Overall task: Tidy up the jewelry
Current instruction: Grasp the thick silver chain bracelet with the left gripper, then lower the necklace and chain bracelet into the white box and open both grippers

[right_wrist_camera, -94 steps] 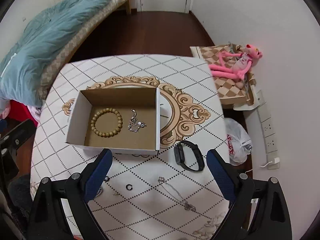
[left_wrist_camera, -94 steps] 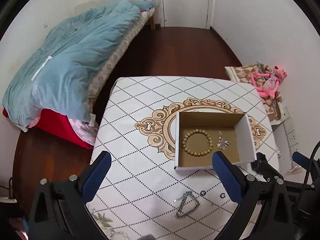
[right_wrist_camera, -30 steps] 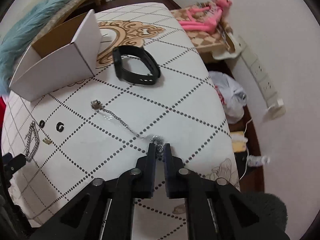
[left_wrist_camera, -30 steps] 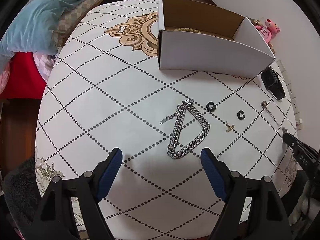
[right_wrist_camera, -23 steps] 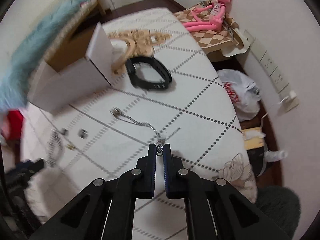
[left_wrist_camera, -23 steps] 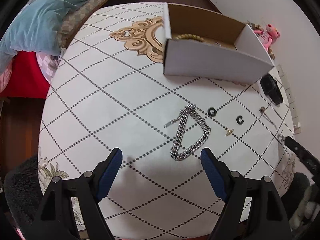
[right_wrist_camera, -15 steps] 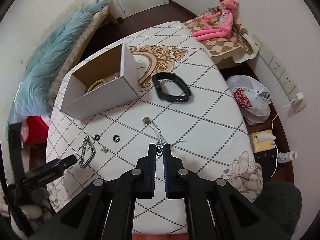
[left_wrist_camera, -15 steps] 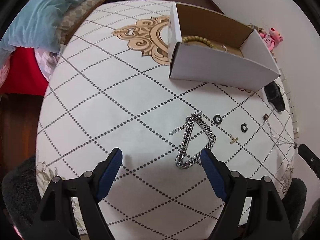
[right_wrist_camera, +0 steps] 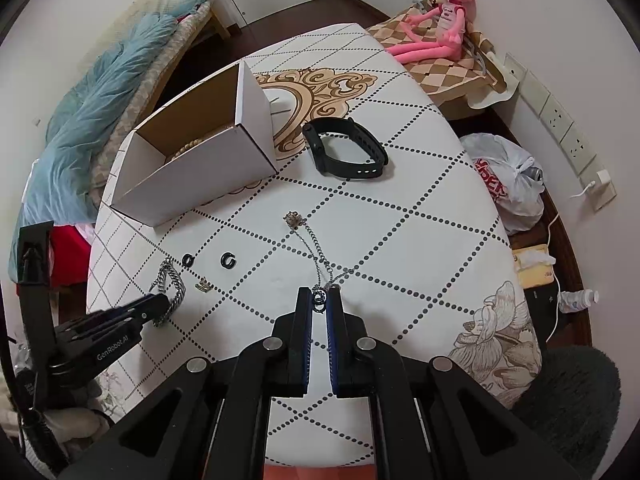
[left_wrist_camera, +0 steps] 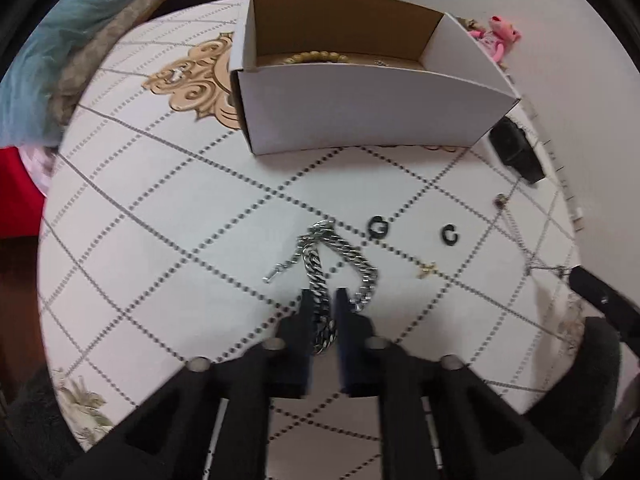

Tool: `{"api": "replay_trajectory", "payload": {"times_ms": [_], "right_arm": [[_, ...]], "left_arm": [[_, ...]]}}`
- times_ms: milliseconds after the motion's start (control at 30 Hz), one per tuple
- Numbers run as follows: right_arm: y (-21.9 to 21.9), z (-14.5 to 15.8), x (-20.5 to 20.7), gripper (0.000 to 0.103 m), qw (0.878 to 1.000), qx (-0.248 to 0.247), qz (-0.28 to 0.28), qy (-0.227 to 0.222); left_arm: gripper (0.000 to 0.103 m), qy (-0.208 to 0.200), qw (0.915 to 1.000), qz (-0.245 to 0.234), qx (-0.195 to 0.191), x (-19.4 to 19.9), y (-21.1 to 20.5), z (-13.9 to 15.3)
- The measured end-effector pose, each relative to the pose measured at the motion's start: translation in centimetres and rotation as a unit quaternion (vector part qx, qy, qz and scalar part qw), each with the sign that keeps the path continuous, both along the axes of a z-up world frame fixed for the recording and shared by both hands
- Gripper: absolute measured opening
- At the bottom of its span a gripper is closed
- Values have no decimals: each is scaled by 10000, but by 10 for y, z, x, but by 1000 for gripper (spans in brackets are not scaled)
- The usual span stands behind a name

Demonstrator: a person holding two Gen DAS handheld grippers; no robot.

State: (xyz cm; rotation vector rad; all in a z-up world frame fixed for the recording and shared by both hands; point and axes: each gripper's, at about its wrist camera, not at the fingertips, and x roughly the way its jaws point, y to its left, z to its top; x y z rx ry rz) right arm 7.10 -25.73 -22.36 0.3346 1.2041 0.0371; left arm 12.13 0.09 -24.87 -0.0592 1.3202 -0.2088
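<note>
Your left gripper (left_wrist_camera: 323,300) has just been closing and its jaws are now clamped on the near end of the heavy silver chain bracelet (left_wrist_camera: 336,256), which lies doubled on the white, diamond-patterned table (left_wrist_camera: 160,220); its clasp bar sticks out to the left. Your right gripper (right_wrist_camera: 319,300) has its jaws together on the ring end of the thin silver necklace (right_wrist_camera: 316,252), whose chain runs away from you to a small pendant (right_wrist_camera: 293,219) resting on the tabletop. Between your two grippers, loose on the table, sit two small black C-shaped earrings (right_wrist_camera: 228,260) side by side and a tiny gold piece (right_wrist_camera: 203,285) just beside the bracelet. Straight beyond them stands the open cardboard box (right_wrist_camera: 192,176), white outside and brown inside, with a beaded bracelet (left_wrist_camera: 316,57) showing over its near wall, which rises between the loose pieces and the box floor. To the right of the box a black smart band (right_wrist_camera: 344,152) lies on the table, clear of the necklace. Off the table you have a blue quilt (right_wrist_camera: 92,120) on a bed to the left, a pink plush toy (right_wrist_camera: 444,16) on a checked cloth to the right, and a tied plastic bag (right_wrist_camera: 508,184) on the floor near the wall sockets.
</note>
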Motion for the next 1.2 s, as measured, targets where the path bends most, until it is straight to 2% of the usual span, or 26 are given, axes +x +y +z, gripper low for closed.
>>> {"api": "replay_trajectory", "payload": {"times_ms": [133,367,400,467,533,600,633,700,833,900,933,1000,1067,1200], "right_arm": [[1,8,1,7,9999,16,-15,-111],[0,24,4,7,9995,104,-30,-291],[2,25,5,7,9995,114,-7,-302],[5,26,7,7,9994,113,18,-321],[6,25,7,7,9994,133,31,-317],[7,24,8,7,9994,129,28,-306],[8,23,8,7,9995,134,21,-290],[7,20,9,7,9996,124,1,-255],[2,16,9,7,9997,116,-85,-211],[-2,15,9,7,9997,107,-117,-194],[-3,13,10,7,9997,110,-138,-183],[-6,12,10,7,9997,109,-155,-165],[-8,10,10,7,9997,103,-167,-155],[-8,10,10,7,9996,137,-173,-148]], "left_arm": [[1,38,9992,244,-305,-7,14,2],[0,-220,9960,495,-717,-13,42,29],[1,-308,9946,482,-864,-11,44,34],[5,-306,9943,555,-857,-4,42,37],[17,-231,9952,624,-719,8,34,35],[61,-243,9962,586,-591,16,27,28],[63,-264,9964,556,-585,15,24,25],[63,-246,9976,441,-482,22,16,20],[63,-266,9995,156,12,29,-6,6],[60,-328,9992,-26,220,28,-16,0],[56,-327,9990,-86,292,28,-20,-2],[25,-582,9965,-254,542,26,-29,-2],[10,-630,9963,-305,491,26,-29,0],[8,-503,9987,-35,-40,30,-13,2]]}}
